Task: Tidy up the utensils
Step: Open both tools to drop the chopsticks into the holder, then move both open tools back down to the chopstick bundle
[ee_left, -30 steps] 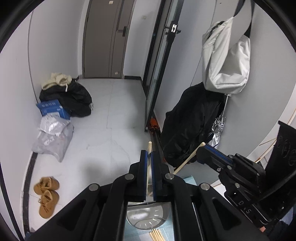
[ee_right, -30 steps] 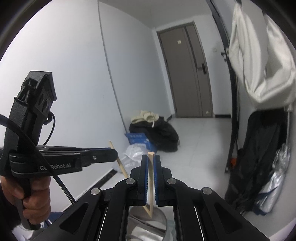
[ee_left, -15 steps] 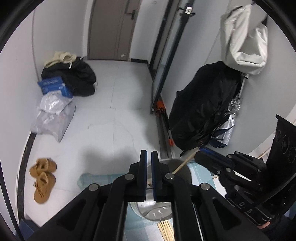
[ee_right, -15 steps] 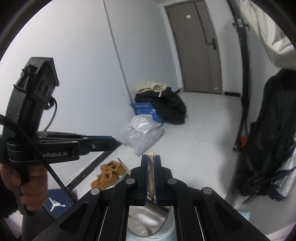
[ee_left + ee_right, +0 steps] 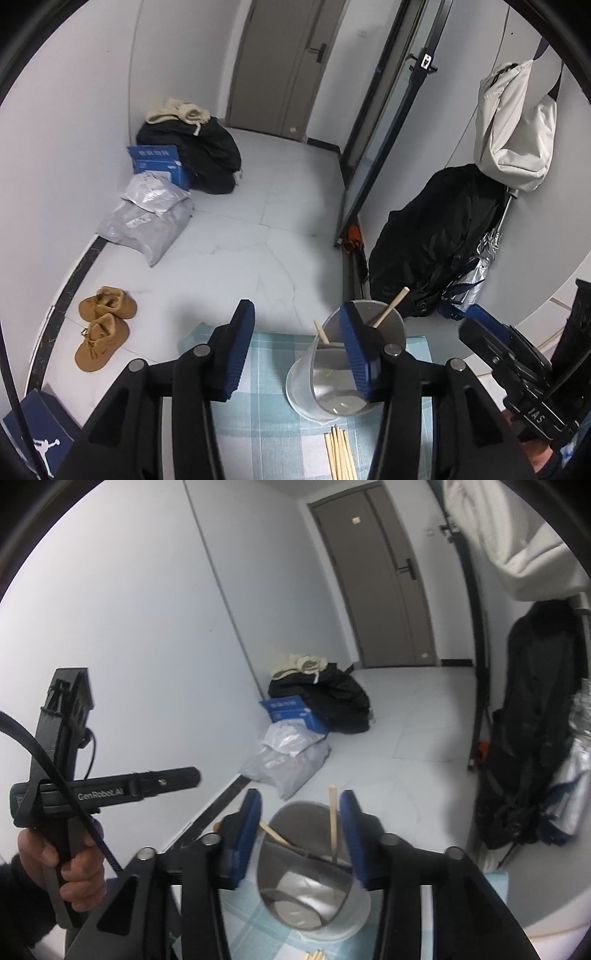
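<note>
A metal cup (image 5: 343, 384) stands on a blue checked cloth (image 5: 266, 402) and holds two wooden chopsticks (image 5: 388, 314). The cup also shows in the right wrist view (image 5: 310, 882) with one chopstick (image 5: 333, 823) upright and one leaning. Several loose chopsticks (image 5: 340, 458) lie on the cloth in front of the cup. My left gripper (image 5: 299, 350) is open and empty, just left of and above the cup. My right gripper (image 5: 301, 834) is open and empty, straddling the cup's top; it shows in the left wrist view (image 5: 517, 373) at the right.
The table edge drops to a white tiled floor. On the floor lie brown shoes (image 5: 103, 325), grey parcels (image 5: 147, 218), a blue box (image 5: 159, 162) and black bags (image 5: 207, 155). A black coat (image 5: 436, 243) and a white bag (image 5: 513, 125) hang at the right.
Both grippers were shut on a chopstick each and tilted down over the cup. Both have opened, and the two chopsticks now stand in the cup.
</note>
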Motion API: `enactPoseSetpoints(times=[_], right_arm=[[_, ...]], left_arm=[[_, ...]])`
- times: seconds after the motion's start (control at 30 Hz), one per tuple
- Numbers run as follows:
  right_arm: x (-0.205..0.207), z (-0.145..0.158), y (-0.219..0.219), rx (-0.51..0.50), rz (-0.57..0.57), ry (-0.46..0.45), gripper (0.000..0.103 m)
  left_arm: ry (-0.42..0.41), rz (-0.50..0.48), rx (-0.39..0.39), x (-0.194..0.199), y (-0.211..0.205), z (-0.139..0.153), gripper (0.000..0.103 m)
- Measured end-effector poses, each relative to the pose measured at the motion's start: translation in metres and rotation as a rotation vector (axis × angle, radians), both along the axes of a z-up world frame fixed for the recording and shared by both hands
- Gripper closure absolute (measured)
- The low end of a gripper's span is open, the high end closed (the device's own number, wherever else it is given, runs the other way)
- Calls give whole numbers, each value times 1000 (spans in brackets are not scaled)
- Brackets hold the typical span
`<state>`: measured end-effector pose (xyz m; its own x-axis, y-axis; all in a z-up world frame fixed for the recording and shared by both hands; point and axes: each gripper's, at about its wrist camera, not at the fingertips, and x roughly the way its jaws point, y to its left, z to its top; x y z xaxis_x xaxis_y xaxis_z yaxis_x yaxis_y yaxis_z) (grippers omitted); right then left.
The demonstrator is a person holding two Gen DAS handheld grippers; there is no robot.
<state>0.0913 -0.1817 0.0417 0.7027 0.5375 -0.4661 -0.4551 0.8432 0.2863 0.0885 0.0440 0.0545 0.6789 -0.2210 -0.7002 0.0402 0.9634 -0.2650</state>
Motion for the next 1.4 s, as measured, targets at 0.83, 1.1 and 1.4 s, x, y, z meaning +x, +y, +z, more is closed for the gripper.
enactPoseSetpoints(times=[0.83,1.1,1.4], right_arm=[[-143,-10,-28,-3,-162,-69,19],[-157,-50,-35,-53,-222,-16,16],[-148,-90,-36,-133,-240,98,16]], left_arm=[[-127,68,-9,-97,-17,-21,12],[-170,98,26,-108,-17,-51,5],[-137,121,103,-102,-16,-92,5]])
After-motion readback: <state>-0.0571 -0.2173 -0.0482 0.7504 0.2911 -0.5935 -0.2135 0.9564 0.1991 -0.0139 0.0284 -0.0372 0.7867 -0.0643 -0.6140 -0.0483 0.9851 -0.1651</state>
